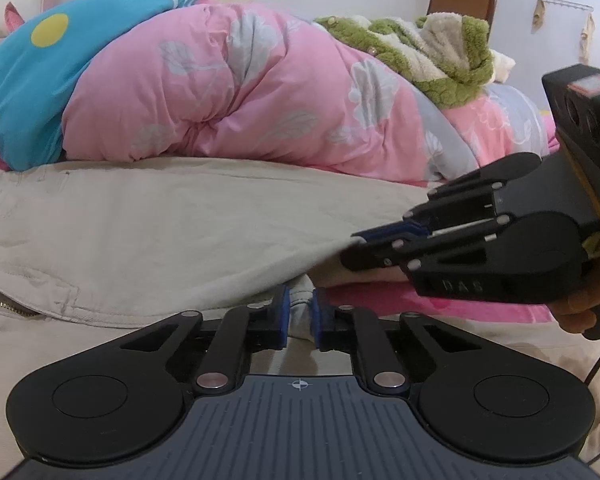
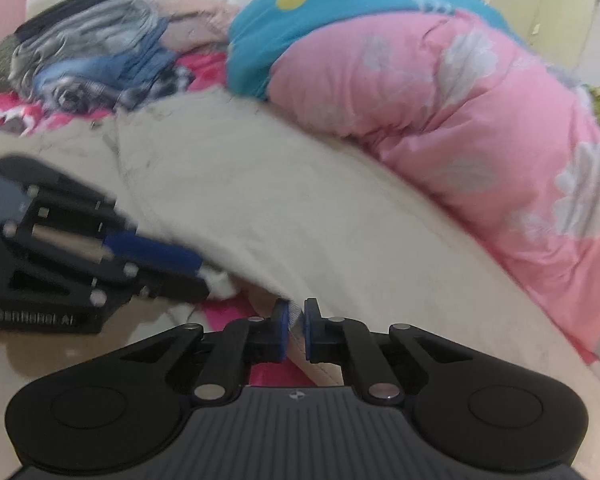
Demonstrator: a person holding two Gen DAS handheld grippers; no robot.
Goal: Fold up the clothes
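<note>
Trousers (image 1: 180,216) lie half-folded on the bed; we clamp both the left gripper (image 1: 300,312) and right gripper (image 2: 296,322) on their hem at 6 o'clock, final folds remaining.

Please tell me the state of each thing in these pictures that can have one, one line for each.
left gripper: shut on the hem of the beige trousers.
right gripper: shut on the same hem.
beige trousers: spread on the bed, near edge lifted, zipper open.
pink quilt: bunched up behind the trousers.
green fleece garment: crumpled, unfolded, on the quilt.
pile of clothes: heaped; blurred.
</note>
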